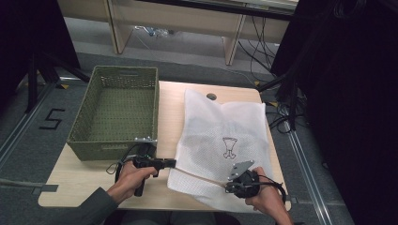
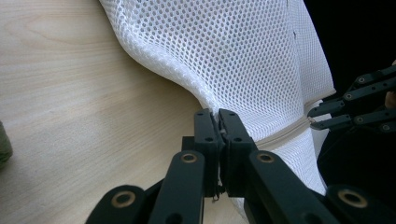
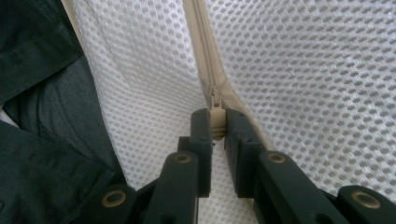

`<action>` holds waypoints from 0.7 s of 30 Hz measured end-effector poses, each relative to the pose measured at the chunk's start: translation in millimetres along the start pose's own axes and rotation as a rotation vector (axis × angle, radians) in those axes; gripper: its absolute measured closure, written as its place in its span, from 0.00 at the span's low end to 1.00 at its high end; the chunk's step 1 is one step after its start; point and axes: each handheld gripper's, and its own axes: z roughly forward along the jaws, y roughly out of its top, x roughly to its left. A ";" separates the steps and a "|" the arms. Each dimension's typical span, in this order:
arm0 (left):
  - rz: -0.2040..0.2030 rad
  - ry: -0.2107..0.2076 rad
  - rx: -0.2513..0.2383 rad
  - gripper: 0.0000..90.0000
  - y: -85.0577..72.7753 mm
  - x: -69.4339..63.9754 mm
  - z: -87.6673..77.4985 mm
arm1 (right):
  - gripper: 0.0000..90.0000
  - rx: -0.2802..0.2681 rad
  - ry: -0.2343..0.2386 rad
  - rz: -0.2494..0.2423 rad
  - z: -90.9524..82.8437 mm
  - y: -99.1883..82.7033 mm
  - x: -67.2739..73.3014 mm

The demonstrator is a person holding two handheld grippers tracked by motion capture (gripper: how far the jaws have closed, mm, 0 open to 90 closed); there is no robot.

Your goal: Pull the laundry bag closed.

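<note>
- At the near edge of the wooden surface (image 1: 94, 180), the person's left hand (image 1: 127, 180) holds the left tool (image 1: 170, 162), and the right hand (image 1: 267, 197) holds the right tool (image 1: 228, 187) at the bag's near right corner.
- The left tool (image 2: 217, 116) is clenched on a fold of the white mesh bag (image 2: 243, 60) at its near left edge, jaws pressed together with the fabric pinched between them.
- The right tool (image 3: 215, 122) is grasping the beige zipper pull (image 3: 215, 119), jaws closed against its two sides; dark clothing (image 3: 42, 116) lies beside the mesh in the right gripper view.
- A beige zipper (image 1: 199, 177) runs across the bag's near end between the two tools; in the left gripper view the right tool (image 2: 320, 117) shows at the far end of the zipper (image 2: 285, 133).
- The white mesh bag (image 1: 220, 136) lies flat on the right half of the surface, with a dark outline figure (image 1: 229, 147) showing at its middle.
- A green woven basket (image 1: 101, 145) sits on the left part of the surface, just beside the bag and overhanging the far left edge.
- Beyond the surface, cables (image 1: 260, 51) trail across the grey floor (image 1: 37, 145).
</note>
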 end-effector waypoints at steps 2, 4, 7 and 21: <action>0.003 0.003 0.000 0.96 0.0 -0.1 -0.2 | 0.92 0.002 0.003 0.000 -0.6 -2.1 -1.2; 0.002 0.003 0.000 0.97 -0.1 0.0 -0.6 | 0.92 0.008 -0.003 0.000 -0.6 -4.7 -2.5; 0.008 0.005 -0.001 0.97 0.8 -0.2 -0.4 | 0.92 0.010 0.000 0.005 -2.0 -8.8 -4.5; 0.011 0.007 -0.005 0.97 1.4 0.4 -1.5 | 0.92 0.016 -0.015 0.075 -20.8 -41.2 -16.8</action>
